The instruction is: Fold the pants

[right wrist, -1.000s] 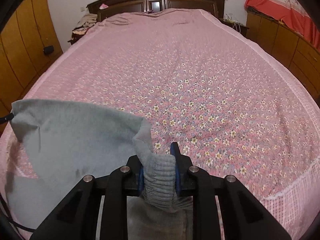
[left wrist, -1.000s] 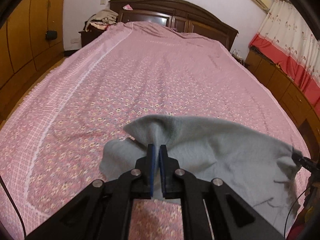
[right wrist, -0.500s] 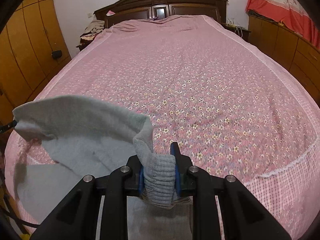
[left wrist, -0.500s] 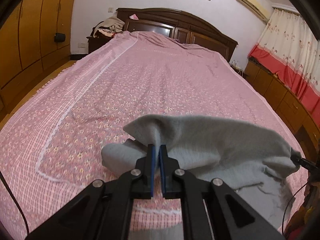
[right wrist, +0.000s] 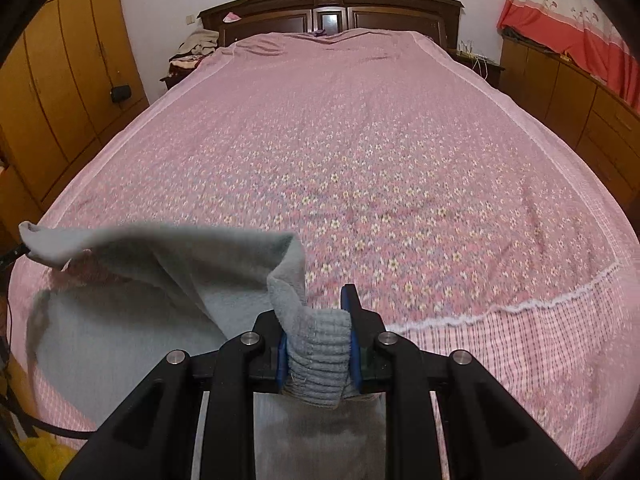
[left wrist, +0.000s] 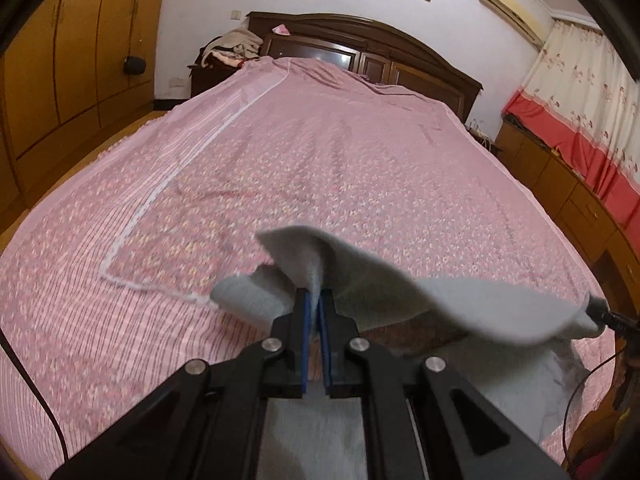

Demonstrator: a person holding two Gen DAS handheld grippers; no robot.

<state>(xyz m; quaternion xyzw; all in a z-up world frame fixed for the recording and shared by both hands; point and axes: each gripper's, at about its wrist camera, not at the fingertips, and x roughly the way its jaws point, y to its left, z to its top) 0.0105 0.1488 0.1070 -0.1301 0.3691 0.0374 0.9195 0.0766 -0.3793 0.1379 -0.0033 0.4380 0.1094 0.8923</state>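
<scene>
Grey fleece pants (left wrist: 472, 304) hang stretched between my two grippers over the near end of a pink flowered bed (left wrist: 320, 168). My left gripper (left wrist: 314, 300) is shut on a thin edge of the fabric. My right gripper (right wrist: 318, 320) is shut on the thick ribbed cuff (right wrist: 318, 360) of the pants (right wrist: 168, 280). The cloth spans sideways from one gripper to the other and sags in between, with its lower part draped down past the bed's foot edge. In the left wrist view the right gripper's tip shows at the far right of the cloth.
A dark wooden headboard (right wrist: 332, 4) stands at the far end. Wooden wardrobes (left wrist: 68, 60) line the left side, low cabinets (right wrist: 572, 92) and red-and-white curtains (left wrist: 580, 92) the right. A pile of clothes (left wrist: 232, 46) sits on a nightstand by the headboard.
Both grippers have pulled back toward the foot of the bed with the pants in them. More of the bedspread shows ahead, and the cloth has lifted off the bed surface.
</scene>
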